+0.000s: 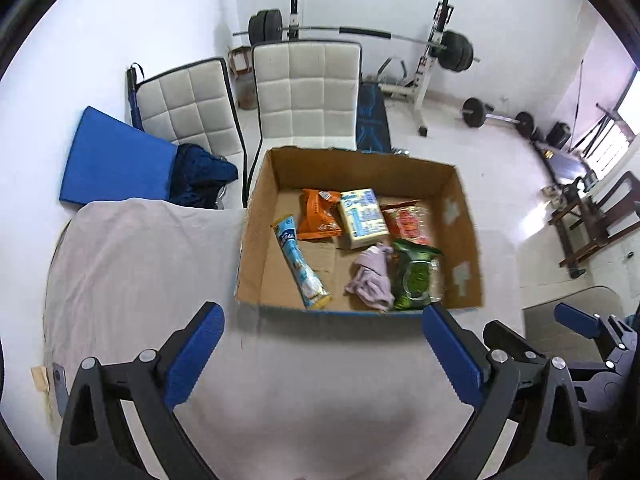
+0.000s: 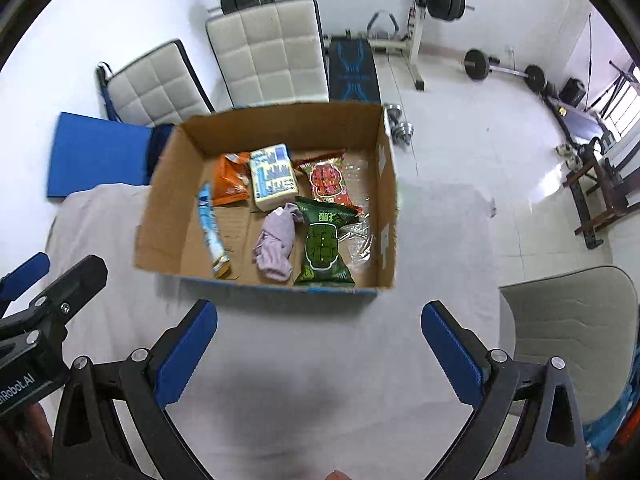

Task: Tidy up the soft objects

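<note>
An open cardboard box [image 1: 256,216] [image 2: 168,200] stands on a table under a grey cloth [image 1: 132,264] [image 2: 440,240]. Inside lie a lilac cloth [image 1: 372,276] [image 2: 276,240], a green packet [image 1: 416,276] [image 2: 324,244], a red packet [image 1: 408,222] [image 2: 328,178], a pale yellow tissue pack [image 1: 362,218] [image 2: 274,178], an orange packet [image 1: 320,214] [image 2: 230,180] and a long light-blue packet [image 1: 300,264] [image 2: 212,226]. My left gripper [image 1: 324,352] is open and empty, in front of the box. My right gripper [image 2: 320,344] is open and empty beside it.
Two white padded chairs [image 1: 308,92] [image 2: 268,52] stand behind the table, with a blue mat [image 1: 116,160] [image 2: 96,156] at the left. Weight equipment [image 1: 440,52] [image 2: 432,0] stands at the back wall. Another pale chair [image 2: 568,332] is at the right.
</note>
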`<control>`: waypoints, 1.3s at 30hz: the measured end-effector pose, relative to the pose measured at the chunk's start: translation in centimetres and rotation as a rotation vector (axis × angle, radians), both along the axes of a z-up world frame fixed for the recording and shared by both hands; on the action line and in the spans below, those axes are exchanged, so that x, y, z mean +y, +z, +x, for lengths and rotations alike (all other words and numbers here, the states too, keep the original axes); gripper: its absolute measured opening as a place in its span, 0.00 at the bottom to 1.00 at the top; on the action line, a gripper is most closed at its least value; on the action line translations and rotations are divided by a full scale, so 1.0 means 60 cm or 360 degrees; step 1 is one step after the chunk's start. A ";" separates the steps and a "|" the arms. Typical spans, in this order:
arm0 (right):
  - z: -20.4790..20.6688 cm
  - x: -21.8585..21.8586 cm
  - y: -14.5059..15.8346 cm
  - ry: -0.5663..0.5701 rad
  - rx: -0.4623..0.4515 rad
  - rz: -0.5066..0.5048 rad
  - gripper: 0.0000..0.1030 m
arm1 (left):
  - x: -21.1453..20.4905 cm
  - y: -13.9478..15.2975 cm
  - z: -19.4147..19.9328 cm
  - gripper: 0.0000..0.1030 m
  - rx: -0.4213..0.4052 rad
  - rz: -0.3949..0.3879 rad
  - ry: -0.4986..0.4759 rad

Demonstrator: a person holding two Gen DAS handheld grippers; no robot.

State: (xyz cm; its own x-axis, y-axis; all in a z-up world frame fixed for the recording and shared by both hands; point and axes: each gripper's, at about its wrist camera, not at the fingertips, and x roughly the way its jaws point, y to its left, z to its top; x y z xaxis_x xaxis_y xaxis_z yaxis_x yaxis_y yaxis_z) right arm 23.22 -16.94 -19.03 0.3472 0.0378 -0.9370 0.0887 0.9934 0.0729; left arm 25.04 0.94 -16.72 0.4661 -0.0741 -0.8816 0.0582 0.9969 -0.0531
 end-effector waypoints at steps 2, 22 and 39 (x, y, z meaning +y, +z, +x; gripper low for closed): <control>-0.033 -0.003 0.029 0.0002 -0.0041 0.0014 1.00 | 0.001 0.027 -0.029 0.99 -0.0027 -0.0015 -0.0002; -0.276 0.008 0.248 0.0092 -0.0298 0.0016 1.00 | 0.031 0.199 -0.228 0.99 -0.0252 0.0026 0.0033; -0.274 -0.010 0.281 -0.0024 -0.0432 -0.0091 1.00 | 0.037 0.198 -0.237 1.00 -0.0344 0.0022 0.0067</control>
